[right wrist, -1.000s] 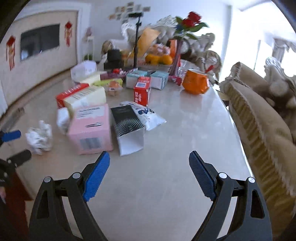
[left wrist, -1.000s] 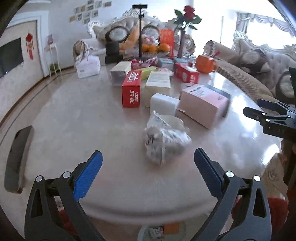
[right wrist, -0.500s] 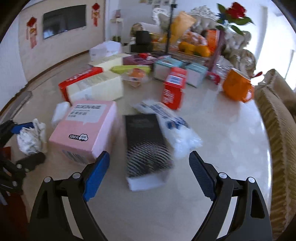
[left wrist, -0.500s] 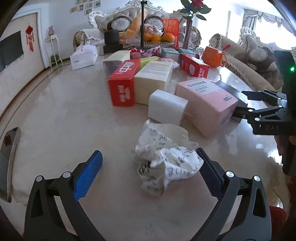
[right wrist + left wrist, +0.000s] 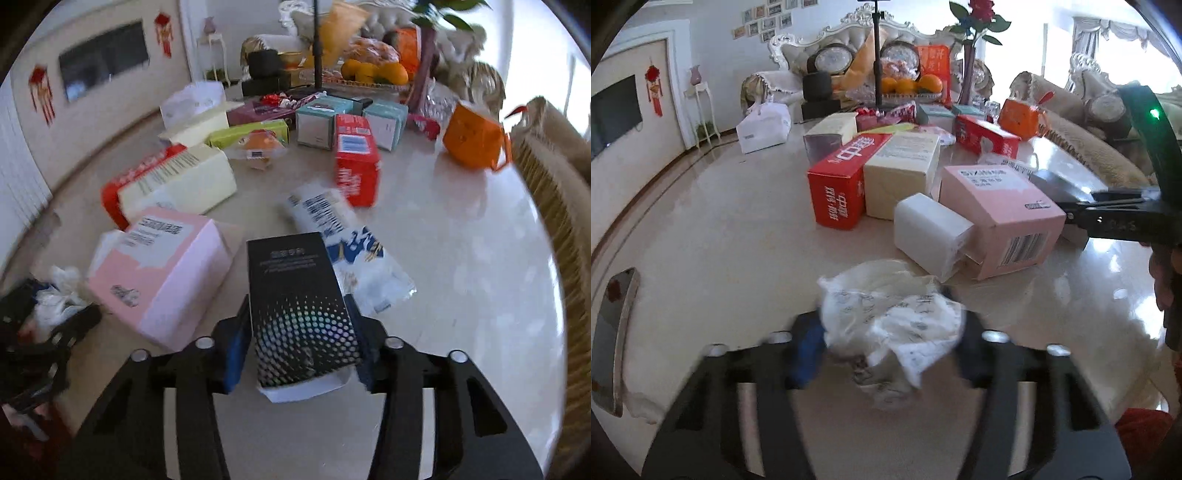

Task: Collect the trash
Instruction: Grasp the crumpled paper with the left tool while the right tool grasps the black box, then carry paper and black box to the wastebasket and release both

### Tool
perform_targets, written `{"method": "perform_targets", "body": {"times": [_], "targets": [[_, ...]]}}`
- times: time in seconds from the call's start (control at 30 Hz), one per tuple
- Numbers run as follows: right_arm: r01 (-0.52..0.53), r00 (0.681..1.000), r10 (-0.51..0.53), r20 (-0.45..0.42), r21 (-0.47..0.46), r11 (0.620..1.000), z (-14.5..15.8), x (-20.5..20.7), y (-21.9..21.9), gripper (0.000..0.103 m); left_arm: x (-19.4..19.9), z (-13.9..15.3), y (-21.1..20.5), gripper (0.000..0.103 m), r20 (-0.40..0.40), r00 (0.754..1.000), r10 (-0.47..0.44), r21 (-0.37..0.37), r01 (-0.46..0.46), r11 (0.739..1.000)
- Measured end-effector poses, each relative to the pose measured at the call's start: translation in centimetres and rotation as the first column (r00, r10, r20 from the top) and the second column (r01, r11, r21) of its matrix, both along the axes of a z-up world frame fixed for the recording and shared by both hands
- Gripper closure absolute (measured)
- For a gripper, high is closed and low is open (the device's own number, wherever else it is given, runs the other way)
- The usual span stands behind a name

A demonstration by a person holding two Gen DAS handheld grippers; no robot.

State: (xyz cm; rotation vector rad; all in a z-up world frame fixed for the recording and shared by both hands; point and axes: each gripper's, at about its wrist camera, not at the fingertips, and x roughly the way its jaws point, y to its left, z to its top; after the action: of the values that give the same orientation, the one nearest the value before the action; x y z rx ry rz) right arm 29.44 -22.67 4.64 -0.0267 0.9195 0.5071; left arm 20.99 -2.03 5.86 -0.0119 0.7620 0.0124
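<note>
A crumpled paper wad [image 5: 890, 317] is being pinched between the pads of the left gripper [image 5: 886, 343] near the front edge of the marble table [image 5: 701, 258], while a black carton [image 5: 299, 306] is being clamped at its near end by the right gripper [image 5: 301, 354], whose blue pads are being pressed against the carton's two long sides. The wad is being held just in front of a white block [image 5: 929, 232] and a pink box [image 5: 997, 214]; the carton is lying just beside the same pink box on its left and is overlapping or touching a printed plastic pouch [image 5: 351, 254] on its right. The carton's long axis is being run straight away from the right wrist camera, with its open white-lined end pointing back toward the gripper and its closed end pointing toward the table's middle. The wad has no clear long axis. Several risks are being judged likely: the thin carton may be crushed or squeezed out forward, since only its open end is being gripped; the pouch or the pink box may be dragged along as the carton is being lifted; and loose folds of the wad may be slipping free, because only part of the paper appears to be caught.
</note>
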Motion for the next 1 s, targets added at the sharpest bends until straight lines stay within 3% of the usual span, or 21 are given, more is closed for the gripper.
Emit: {"method": "perform_targets", "body": {"times": [0.07, 0.33, 0.47, 0.6, 0.7, 0.8, 0.9, 1.0], "targets": [[0.032, 0.999, -0.032, -0.002, 0.034, 0.999, 0.2, -1.0, -0.7, 0.064, -0.4, 0.2, 1.1, 0.053, 0.014, 1.000, 0.011, -0.056, -0.011, 0.998], [0.126, 0.991, -0.131, 0.003, 0.249, 0.960, 3.0, -5.6, -3.3, 0.064, -2.6, 2.9, 3.0, 0.053, 0.083, 0.997, -0.001, -0.136, 0.012, 0.991], [0.125, 0.987, -0.154, 0.053, 0.357, 0.926, 5.8, -11.0, -4.3, 0.064, -7.3, 5.8, 2.9, 0.053, 0.161, 0.983, -0.091, -0.168, 0.118, 0.979], [0.083, 0.988, -0.132, 0.083, 0.435, 0.896, 6.3, -19.2, -3.7, 0.064, -13.1, 5.9, 1.6, 0.053, 0.175, 0.957, -0.230, -0.166, 0.259, 0.952], [0.094, 0.991, -0.125, 0.039, 0.458, 0.884, 4.4, -23.9, -2.6, 0.064, -16.9, 2.6, 0.1, 0.053, 0.103, 0.940, -0.324, -0.156, 0.337, 0.928], [0.157, 0.988, -0.144, -0.063, 0.390, 0.907, -0.5, -27.4, -0.5, 0.064, -18.7, -3.6, -0.9, 0.053, -0.037, 0.933, -0.359, -0.168, 0.348, 0.922], [0.266, 0.954, -0.220, -0.203, 0.238, 0.934, -7.7, -27.9, 1.4, 0.064, -18.1, -10.8, -1.7, 0.053, -0.183, 0.923, -0.340, -0.179, 0.308, 0.934], [0.306, 0.898, -0.241, -0.369, 0.127, 0.944, -14.6, -27.2, 2.7, 0.064, -17.7, -15.0, -2.8, 0.053, -0.265, 0.897, -0.354, -0.151, 0.324, 0.934]]}}
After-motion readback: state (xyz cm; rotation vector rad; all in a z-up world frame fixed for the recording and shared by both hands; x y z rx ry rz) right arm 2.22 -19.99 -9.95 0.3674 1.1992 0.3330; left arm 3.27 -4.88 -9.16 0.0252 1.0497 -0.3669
